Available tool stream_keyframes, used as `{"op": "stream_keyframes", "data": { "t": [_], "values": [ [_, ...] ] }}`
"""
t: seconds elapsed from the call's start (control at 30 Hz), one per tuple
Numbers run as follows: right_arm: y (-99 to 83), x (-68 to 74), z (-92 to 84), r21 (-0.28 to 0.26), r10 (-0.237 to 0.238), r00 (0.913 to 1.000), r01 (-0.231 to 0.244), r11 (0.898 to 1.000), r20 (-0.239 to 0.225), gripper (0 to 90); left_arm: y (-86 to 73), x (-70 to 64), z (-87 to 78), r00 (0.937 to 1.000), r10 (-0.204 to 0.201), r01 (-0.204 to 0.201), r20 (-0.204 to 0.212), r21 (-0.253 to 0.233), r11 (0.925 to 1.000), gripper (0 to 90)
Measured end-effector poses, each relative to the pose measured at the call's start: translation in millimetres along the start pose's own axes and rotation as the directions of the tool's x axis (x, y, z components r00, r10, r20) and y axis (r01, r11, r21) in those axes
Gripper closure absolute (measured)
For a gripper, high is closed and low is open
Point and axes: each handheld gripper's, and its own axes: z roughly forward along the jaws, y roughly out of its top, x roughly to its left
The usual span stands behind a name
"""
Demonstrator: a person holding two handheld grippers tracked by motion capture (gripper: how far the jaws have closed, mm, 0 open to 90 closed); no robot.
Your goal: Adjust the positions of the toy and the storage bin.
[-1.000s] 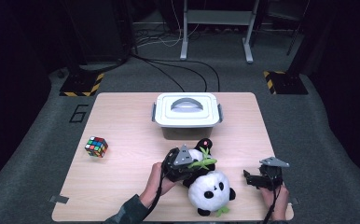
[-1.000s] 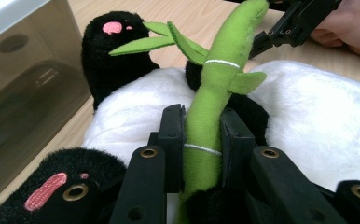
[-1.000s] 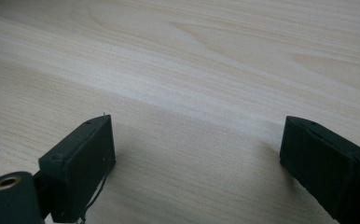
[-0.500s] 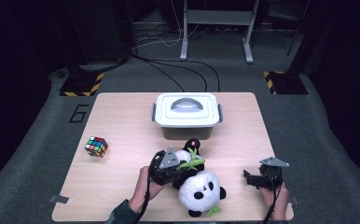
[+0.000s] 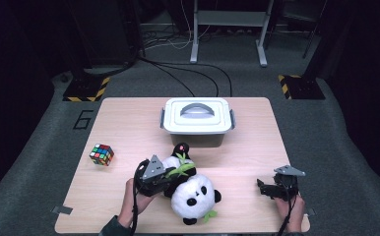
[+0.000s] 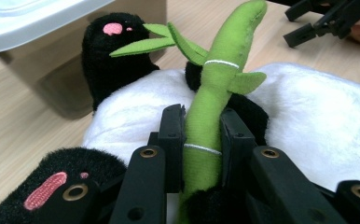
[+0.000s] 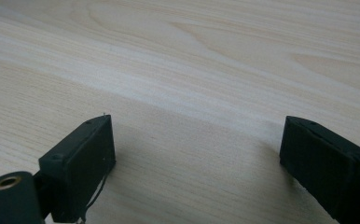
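Your left gripper (image 6: pixel 201 140) has its fingers (image 6: pixel 171 140) pinched on the green bamboo stalk (image 6: pixel 215 88) sewn to the panda plush (image 5: pixel 193 194), which lies on the bench (image 5: pixel 129 128) near its front edge, just in front of the lidded storage box (image 5: pixel 196 120). That stalk is a thin, soft felt piece, so I'd judge the main risk is that it slips through the pads or strains at its stitching if you drag or lift the whole toy by it. The plush could also swing or roll and bump the box. Your right gripper (image 7: pixel 197 154) rests with fingers spread wide over bare wood, well apart from the toy, so it gives no support if the grip fails.
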Motion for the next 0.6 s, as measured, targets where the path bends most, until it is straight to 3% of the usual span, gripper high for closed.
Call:
{"op": "stream_keyframes", "data": {
  "t": [0.3,0.6],
  "values": [
    [0.0,0.1,0.0,0.0,0.0,1.0,0.0,1.0,0.001,9.4,-13.4,20.3,-22.1,0.9989,-0.028,0.027,-0.038,-0.021,0.9994,74.4],
    [0.0,0.0,0.0,0.0,0.0,1.0,0.0,1.0,0.001,9.4,-28.0,47.5,-44.4,0.9921,-0.076,0.072,-0.101,-0.04,0.9966,74.4]
  ]
}}
